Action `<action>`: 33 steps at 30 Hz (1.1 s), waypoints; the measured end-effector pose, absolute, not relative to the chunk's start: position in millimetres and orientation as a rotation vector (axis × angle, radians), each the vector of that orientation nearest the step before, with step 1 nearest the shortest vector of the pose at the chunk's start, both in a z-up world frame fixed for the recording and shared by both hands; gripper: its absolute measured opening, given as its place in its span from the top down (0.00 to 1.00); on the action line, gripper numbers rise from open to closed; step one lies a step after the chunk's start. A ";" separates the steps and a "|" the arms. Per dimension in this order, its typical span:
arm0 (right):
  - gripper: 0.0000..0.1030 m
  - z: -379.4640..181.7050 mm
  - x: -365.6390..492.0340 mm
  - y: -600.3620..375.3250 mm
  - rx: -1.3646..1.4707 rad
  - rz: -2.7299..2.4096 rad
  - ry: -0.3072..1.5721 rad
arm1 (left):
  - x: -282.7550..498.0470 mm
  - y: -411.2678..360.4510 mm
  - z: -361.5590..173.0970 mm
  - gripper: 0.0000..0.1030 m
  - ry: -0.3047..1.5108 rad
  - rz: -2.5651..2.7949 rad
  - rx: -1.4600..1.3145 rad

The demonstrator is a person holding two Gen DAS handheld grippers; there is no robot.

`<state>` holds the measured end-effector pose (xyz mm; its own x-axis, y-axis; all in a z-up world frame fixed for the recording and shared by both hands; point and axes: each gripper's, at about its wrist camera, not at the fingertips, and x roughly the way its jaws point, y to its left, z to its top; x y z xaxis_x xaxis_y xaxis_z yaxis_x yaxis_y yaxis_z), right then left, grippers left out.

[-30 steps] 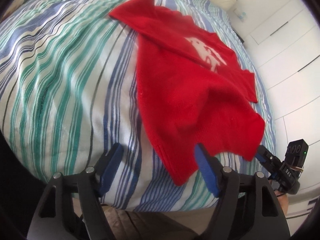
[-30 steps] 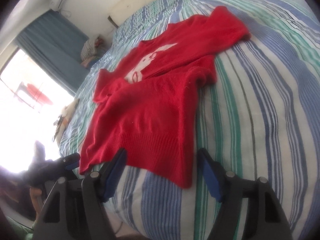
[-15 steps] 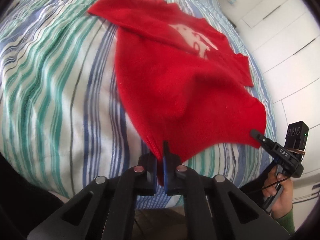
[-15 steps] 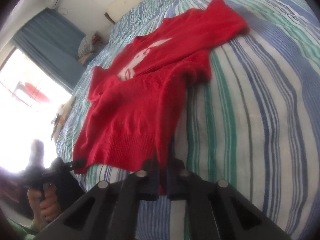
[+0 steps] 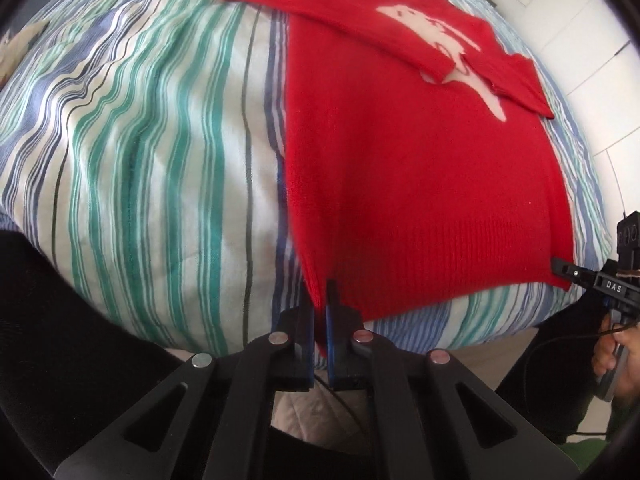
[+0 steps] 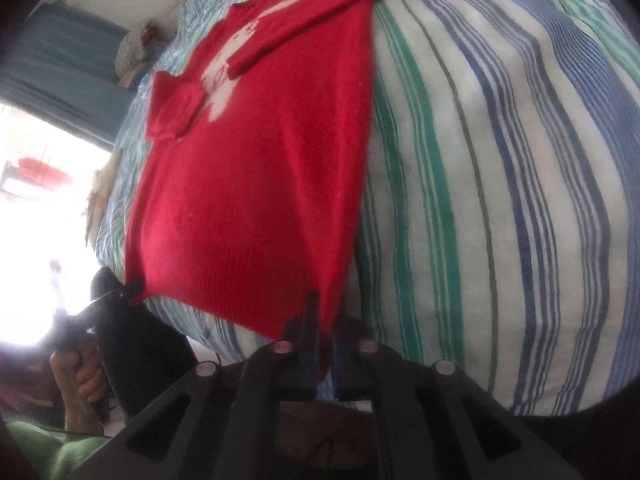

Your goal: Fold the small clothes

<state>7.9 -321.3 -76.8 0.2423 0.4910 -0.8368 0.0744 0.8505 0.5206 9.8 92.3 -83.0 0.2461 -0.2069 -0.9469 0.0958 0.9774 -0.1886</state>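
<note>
Jaws clamping hem corners, red sweater (image 5: 420, 168) flat, sleeves folded in

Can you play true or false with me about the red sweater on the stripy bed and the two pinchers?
1. The red knitted sweater lies on a striped bed cover. True.
2. The left gripper is wide open, holding nothing. False: it is shut on the sweater's bottom hem corner.
3. The right gripper pinches the hem's other corner. True.
4. The sweater has a blue star on it. False: it shows a white picture.
5. Both sleeves are folded across the front. True.
6. The sweater is already folded in half. False: its body lies flat, full length.
</note>
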 end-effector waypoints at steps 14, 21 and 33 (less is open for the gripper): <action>0.50 -57.3 -4.0 -318.1 0.376 0.280 1.308 | -4.9 93.9 -76.1 0.23 1.335 -0.087 -0.013; 0.40 44.4 24.9 -352.7 -0.304 -0.032 1.044 | -16.6 132.3 -1.2 0.23 1.116 -0.005 -0.065; 0.44 -60.6 198.8 -209.3 -0.333 0.500 1.013 | 3.2 119.7 2.1 0.20 1.068 -0.011 -0.193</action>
<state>198.8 -209.3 -60.6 0.4321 0.2422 -0.8687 -0.5427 0.8392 -0.0359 3.2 119.7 2.1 0.4832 -0.1021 -0.8695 -0.0844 0.9831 -0.1624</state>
